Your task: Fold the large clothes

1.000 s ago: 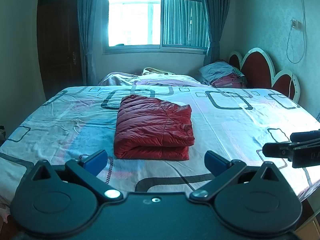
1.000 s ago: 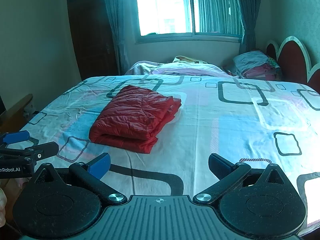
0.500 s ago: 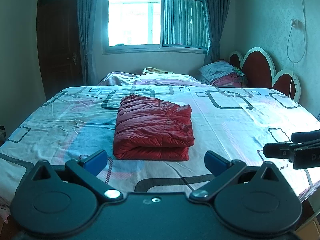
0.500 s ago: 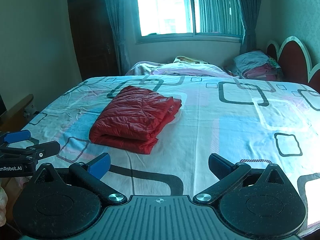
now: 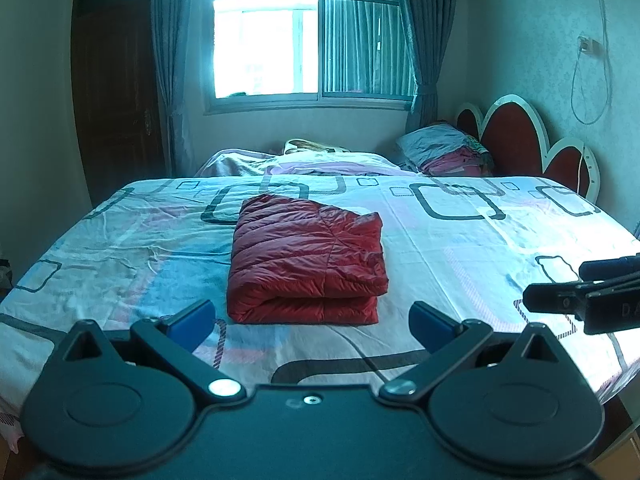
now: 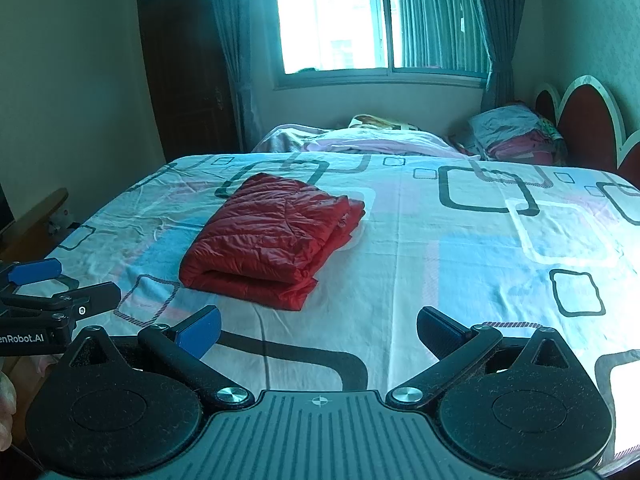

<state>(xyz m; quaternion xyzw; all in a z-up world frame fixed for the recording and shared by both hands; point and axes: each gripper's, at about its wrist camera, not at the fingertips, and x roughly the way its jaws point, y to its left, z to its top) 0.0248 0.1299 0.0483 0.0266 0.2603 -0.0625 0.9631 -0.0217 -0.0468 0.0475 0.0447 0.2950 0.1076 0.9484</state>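
A red quilted jacket point(image 5: 306, 260) lies folded into a thick rectangle on the patterned bedsheet point(image 5: 460, 240), toward the left middle of the bed. In the right wrist view the same jacket point(image 6: 272, 236) shows its folded edge facing me. My left gripper point(image 5: 312, 320) hovers just short of the jacket's near edge, open, nothing between its blue pads. My right gripper point(image 6: 318, 330) is open too, held over the sheet to the right of the jacket. Each gripper appears at the edge of the other's view: the right one point(image 5: 580, 296), the left one point(image 6: 48, 292).
A heap of bedding point(image 5: 320, 160) lies along the far side under the window point(image 5: 308, 40). Stacked clothes point(image 5: 448, 152) sit by the red headboard point(image 5: 520, 144) at the right. A dark wardrobe point(image 5: 116, 100) stands at the left. A cable point(image 5: 592, 80) hangs on the right wall.
Almost nothing differs. Both grippers have stayed open and nearly still, and the folded jacket has not moved.
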